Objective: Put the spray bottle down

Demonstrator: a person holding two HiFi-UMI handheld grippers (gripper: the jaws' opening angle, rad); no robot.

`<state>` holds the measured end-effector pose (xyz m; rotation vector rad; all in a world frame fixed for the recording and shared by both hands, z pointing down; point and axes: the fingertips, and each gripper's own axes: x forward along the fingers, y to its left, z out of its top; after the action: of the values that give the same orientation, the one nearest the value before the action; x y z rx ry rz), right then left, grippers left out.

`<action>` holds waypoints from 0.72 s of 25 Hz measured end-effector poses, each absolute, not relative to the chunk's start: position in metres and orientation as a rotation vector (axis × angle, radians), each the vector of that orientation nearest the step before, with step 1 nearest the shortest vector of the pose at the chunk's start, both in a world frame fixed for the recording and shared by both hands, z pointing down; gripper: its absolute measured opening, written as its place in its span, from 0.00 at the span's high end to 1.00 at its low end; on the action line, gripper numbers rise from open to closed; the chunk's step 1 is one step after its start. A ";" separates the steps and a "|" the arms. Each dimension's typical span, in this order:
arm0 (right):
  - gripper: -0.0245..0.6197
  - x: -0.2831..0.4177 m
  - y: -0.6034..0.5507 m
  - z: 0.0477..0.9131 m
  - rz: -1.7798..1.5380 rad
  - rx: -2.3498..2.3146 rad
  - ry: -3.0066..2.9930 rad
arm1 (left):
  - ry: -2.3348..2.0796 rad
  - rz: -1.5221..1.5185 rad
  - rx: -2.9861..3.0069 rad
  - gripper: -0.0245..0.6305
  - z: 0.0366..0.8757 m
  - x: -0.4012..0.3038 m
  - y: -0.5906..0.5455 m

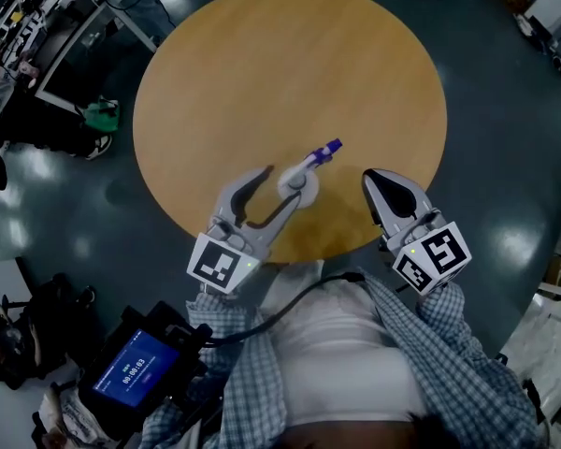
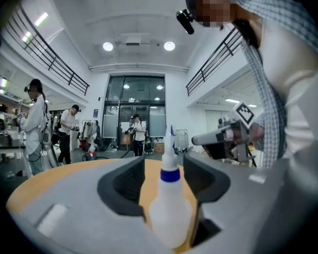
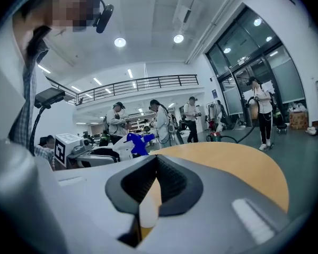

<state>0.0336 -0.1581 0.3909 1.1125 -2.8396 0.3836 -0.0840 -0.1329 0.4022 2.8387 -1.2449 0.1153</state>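
On the round wooden table [image 1: 290, 64], the left gripper [image 1: 279, 187] holds its jaws wide, while the right gripper [image 1: 376, 181] hovers alongside, jaws together and empty. The spray bottle [image 1: 301, 178] stands upright between the left jaws, unpinched and apparently set down, so only backing away seems left.

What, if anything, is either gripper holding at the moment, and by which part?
Nothing is held: the spray bottle stands on the table between the left gripper's open jaws, ungripped; the right gripper is shut, empty.

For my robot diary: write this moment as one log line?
spray bottle: upright on table | left gripper: open, bottle between jaws | right gripper: shut, empty
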 end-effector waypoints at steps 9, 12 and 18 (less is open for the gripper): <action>0.96 0.013 -0.175 0.386 0.381 0.984 -2.905 | -1.465 0.084 2.735 0.95 0.401 -0.122 -0.132; 0.96 0.006 -0.184 0.385 0.371 0.934 -2.916 | -1.494 0.081 2.715 0.96 0.397 -0.125 -0.136; 0.96 -0.005 -0.181 0.385 0.352 0.852 -2.932 | -1.530 0.064 2.692 0.96 0.393 -0.129 -0.131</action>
<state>-0.0049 -0.1809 0.3849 0.8522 -2.9322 0.3520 -0.1287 -0.1310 0.3929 2.6923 -1.5302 0.0642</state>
